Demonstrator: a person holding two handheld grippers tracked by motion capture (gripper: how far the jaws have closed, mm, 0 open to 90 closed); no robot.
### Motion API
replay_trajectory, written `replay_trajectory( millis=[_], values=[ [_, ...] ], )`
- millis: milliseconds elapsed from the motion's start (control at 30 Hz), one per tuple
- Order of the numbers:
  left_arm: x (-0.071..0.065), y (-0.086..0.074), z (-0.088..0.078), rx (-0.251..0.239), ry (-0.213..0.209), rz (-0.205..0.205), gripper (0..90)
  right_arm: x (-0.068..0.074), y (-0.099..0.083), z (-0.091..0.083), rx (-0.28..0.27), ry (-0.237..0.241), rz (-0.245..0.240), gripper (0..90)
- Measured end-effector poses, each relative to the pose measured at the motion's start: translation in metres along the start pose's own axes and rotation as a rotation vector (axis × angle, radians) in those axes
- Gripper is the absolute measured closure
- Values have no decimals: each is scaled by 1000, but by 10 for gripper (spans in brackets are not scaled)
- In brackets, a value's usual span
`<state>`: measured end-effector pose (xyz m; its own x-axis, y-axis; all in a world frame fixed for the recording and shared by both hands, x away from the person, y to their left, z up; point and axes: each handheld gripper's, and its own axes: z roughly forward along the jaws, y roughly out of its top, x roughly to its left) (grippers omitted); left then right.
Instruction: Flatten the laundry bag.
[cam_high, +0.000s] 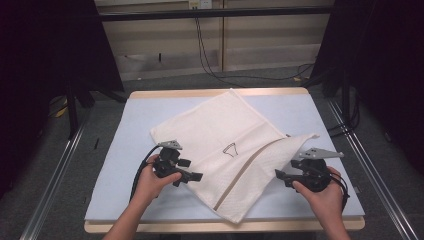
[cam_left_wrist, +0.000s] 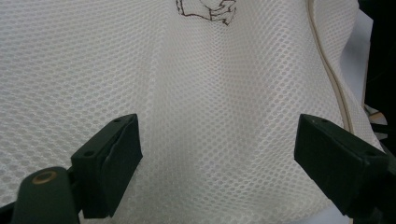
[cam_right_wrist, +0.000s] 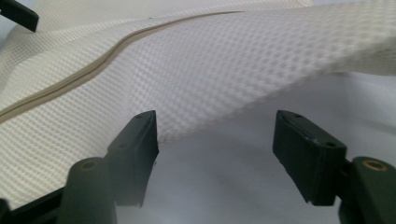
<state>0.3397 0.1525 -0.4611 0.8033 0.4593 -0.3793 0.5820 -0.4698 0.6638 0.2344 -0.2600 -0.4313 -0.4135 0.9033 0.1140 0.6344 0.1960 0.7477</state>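
White mesh laundry bag (cam_high: 227, 150) lies flat & skewed on the pale tabletop (cam_high: 130, 145), one corner toward the far edge, another near the front edge. Beige zip band (cam_high: 245, 170) runs diagonally across its right part; small dark logo (cam_high: 230, 149) near the middle.

Left hand-held gripper (cam_high: 192, 176) sits at the bag's left edge, jaws spread wide w/ mesh under & between them in the left gripper view, not pinched. Right hand-held gripper (cam_high: 281, 177) is at the bag's right flap (cam_high: 295, 142), jaws also spread; in the right gripper view the flap's edge lifts a bit off the tabletop just ahead of the jaws, nothing held.

Step, as I read it: approach/line-up for a two-sided grasp, prob. to fold or straighten the bag. Next move needs each gripper to get one jaw under the fabric edge, then close on it; right side looks easier since the edge is raised. Left must catch a single layer w/o bunching
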Motion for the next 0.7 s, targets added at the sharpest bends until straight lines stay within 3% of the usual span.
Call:
replay_trajectory(
  millis=[100,200,367,700],
  values=[
    [0,0,-2,-6,28,3,156,-10,-3,-2,-1,-23,9,224],
    [0,0,-2,-3,22,3,165,-17,-6,-5,3,-32,13,180],
    [-2,0,1,10,23,10,170,-22,-8,-9,-7,8,18,104],
    [-1,-2,1,7,14,3,182,-35,-8,-7,15,-22,31,119]
  ],
)
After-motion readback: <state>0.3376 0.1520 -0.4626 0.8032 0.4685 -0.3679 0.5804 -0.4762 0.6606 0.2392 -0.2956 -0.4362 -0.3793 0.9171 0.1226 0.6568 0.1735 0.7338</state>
